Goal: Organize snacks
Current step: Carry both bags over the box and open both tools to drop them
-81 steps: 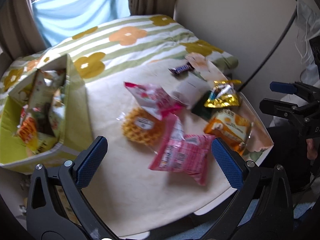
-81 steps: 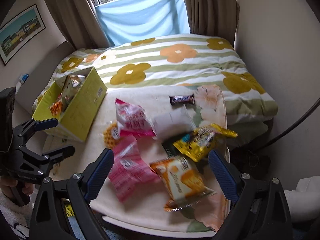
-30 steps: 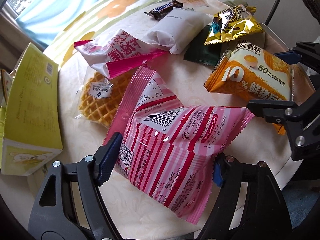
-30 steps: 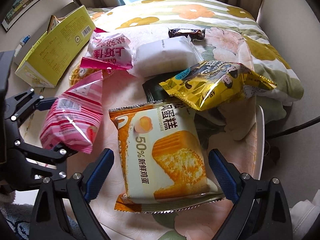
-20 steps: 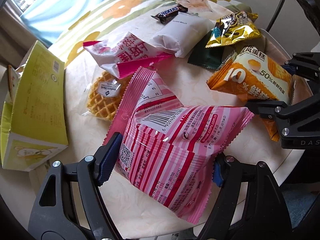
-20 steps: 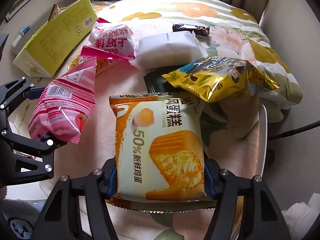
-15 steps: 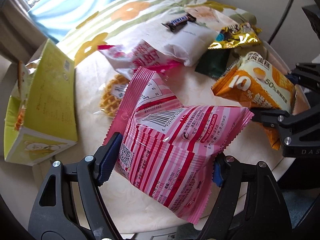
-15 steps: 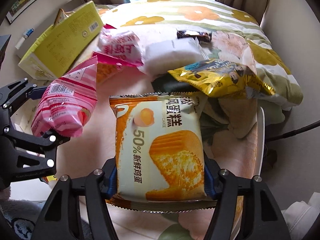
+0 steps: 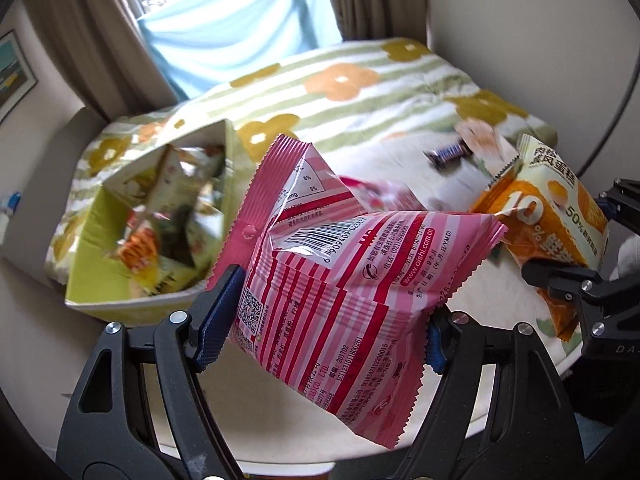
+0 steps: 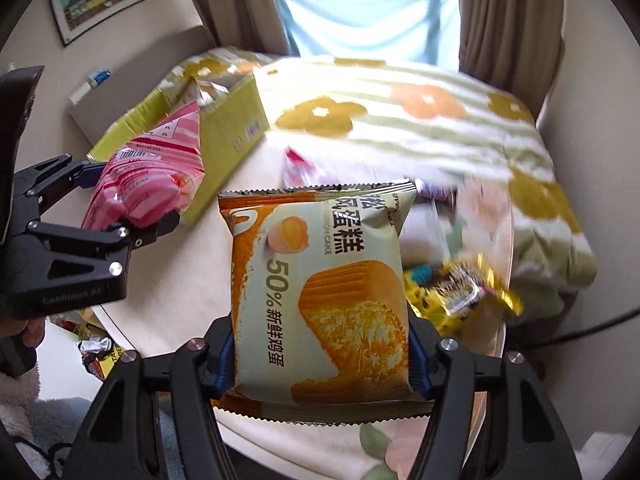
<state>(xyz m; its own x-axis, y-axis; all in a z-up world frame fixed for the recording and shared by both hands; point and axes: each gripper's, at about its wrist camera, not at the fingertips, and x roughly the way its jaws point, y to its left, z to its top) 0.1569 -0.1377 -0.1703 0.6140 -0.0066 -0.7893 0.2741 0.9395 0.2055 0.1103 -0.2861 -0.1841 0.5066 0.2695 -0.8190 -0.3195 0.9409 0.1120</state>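
- Grippers both loaded: your left gripper is clamped on the pink snack bag, held above the table beside the green box.
- Your right gripper is clamped on the cake packet; its jaws just closed on it.

A round white surface is carrying an open yellow-green box of snacks, a gold packet and a blurred chocolate bar, while adjoining a flower-patterned bed.
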